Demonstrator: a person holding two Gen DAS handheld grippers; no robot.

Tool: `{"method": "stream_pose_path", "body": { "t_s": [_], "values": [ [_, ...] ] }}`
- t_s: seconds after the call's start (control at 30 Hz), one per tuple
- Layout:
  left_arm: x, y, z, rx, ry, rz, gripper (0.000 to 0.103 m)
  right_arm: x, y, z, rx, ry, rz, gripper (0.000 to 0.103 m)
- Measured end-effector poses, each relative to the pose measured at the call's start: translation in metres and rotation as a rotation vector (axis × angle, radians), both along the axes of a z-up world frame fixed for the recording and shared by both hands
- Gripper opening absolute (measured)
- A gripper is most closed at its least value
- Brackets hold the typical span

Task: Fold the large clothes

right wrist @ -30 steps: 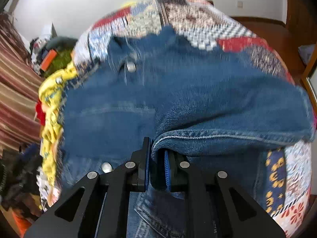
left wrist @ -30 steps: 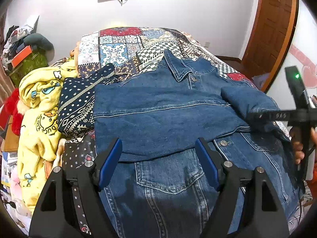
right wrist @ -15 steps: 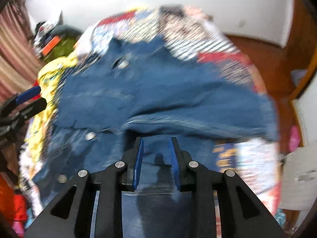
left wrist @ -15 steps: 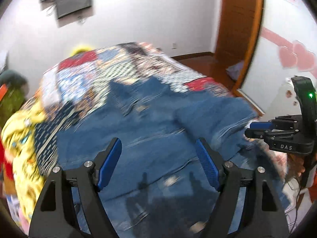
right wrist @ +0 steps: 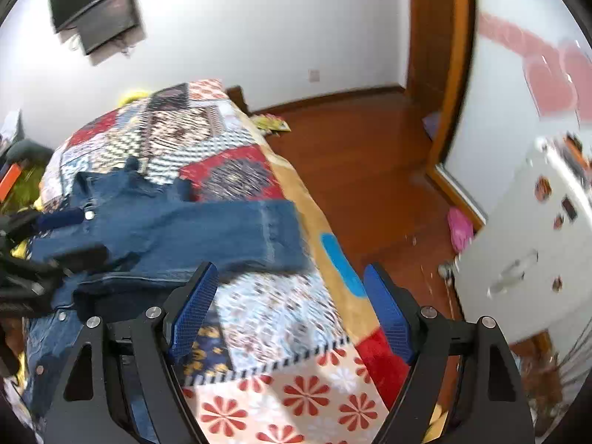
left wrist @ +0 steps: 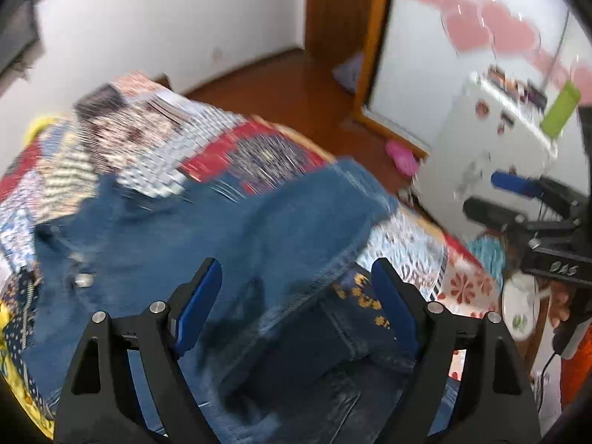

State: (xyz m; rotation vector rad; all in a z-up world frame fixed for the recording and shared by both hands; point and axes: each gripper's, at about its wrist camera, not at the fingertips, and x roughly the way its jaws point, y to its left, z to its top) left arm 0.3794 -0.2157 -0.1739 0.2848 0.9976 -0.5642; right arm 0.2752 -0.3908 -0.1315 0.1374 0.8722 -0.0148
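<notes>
A blue denim jacket (left wrist: 222, 244) lies on a patchwork bedspread (left wrist: 155, 137), with one sleeve folded across its body toward the bed's right edge. My left gripper (left wrist: 296, 296) is open and empty, hovering over the jacket's lower part. My right gripper (right wrist: 290, 314) is open and empty, over the bedspread (right wrist: 288, 325) to the right of the jacket (right wrist: 177, 229). The sleeve cuff (right wrist: 281, 233) lies just beyond its left finger. The right gripper also shows at the right of the left wrist view (left wrist: 518, 199), and the left gripper at the left edge of the right wrist view (right wrist: 55, 236).
The bed's right edge drops to a wooden floor (right wrist: 370, 155). A white cabinet (right wrist: 529, 259) stands to the right, a wooden door frame (right wrist: 451, 74) behind it. A pink item (right wrist: 458, 229) lies on the floor. A screen (right wrist: 96, 3) hangs on the wall.
My right gripper has let go of the sleeve, opened wide and swung right over the bedspread. My left gripper has stayed open and turned right. The sleeve now rests across the jacket.
</notes>
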Motion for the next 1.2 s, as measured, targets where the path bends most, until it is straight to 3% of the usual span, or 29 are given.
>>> {"method": "stream_pose_path", "body": {
  "t_s": [0.17,0.33,0.4,0.5,0.67,0.87,1.03,1.2],
  "values": [
    [0.007,-0.024,-0.05,0.069,0.092,-0.032,0.081,0.001,-0.008,-0.022,0.028,0.062,-0.044,0.079],
    [0.011,-0.031,-0.064,0.119,0.016,-0.022,0.051,-0.002,-0.016,-0.033,0.07,0.09,-0.039,0.079],
    [0.013,-0.031,-0.061,0.126,-0.01,-0.025,0.031,-0.003,-0.013,-0.033,0.074,0.097,-0.03,0.079],
    [0.022,-0.019,-0.05,0.073,0.013,0.0,0.013,-0.002,-0.008,-0.032,0.069,0.096,-0.013,0.079],
    [0.021,0.02,0.004,-0.049,-0.071,0.088,0.012,-0.003,0.006,-0.022,0.057,0.074,0.028,0.079],
    [0.005,0.1,0.062,-0.107,-0.199,0.187,0.012,-0.001,0.03,-0.009,0.032,0.043,0.091,0.079],
    [-0.019,0.178,0.066,-0.117,-0.218,0.311,0.011,0.003,0.061,-0.004,-0.002,0.029,0.165,0.079],
    [-0.049,0.244,0.038,-0.131,-0.147,0.417,0.011,0.007,0.093,-0.014,-0.028,0.059,0.238,0.079]
  ]
}}
